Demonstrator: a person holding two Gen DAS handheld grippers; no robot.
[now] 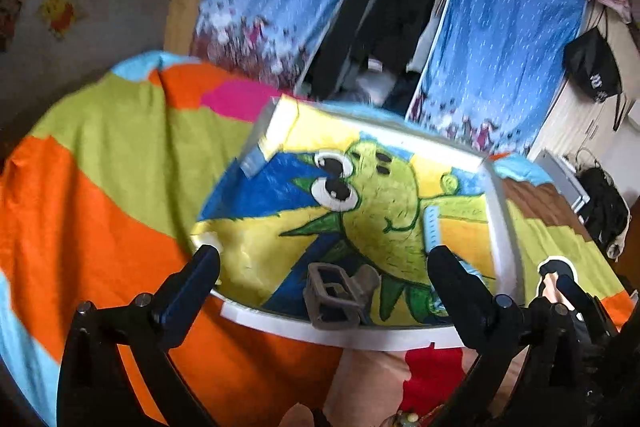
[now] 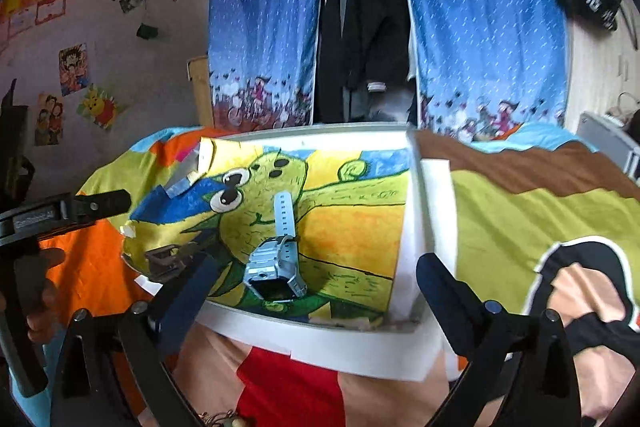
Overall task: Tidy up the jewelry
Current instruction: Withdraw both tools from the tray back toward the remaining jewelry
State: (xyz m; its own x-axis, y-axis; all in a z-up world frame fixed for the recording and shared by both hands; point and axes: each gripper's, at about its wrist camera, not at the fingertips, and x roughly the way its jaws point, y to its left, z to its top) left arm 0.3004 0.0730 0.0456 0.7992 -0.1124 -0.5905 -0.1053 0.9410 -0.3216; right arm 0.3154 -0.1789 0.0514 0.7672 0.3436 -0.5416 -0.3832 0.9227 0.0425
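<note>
A white tray (image 1: 332, 333) lined with a green cartoon drawing lies on the bed; it also shows in the right wrist view (image 2: 360, 347). A grey-brown hair claw (image 1: 338, 295) lies in its near part, between my left fingers and just ahead of them; it shows in the right wrist view (image 2: 166, 261) too. A light blue watch (image 2: 276, 259) lies in the tray's middle; only its strap (image 1: 432, 229) shows in the left wrist view. My left gripper (image 1: 324, 273) is open and empty. My right gripper (image 2: 314, 281) is open and empty, just short of the watch.
A colourful bedspread (image 1: 100, 187) covers the bed. Blue curtains (image 2: 264, 15) and a dark wardrobe opening stand behind. A small beaded piece (image 2: 218, 419) lies at the bottom edge. The left gripper's handle (image 2: 36, 223) and hand show at the left in the right wrist view.
</note>
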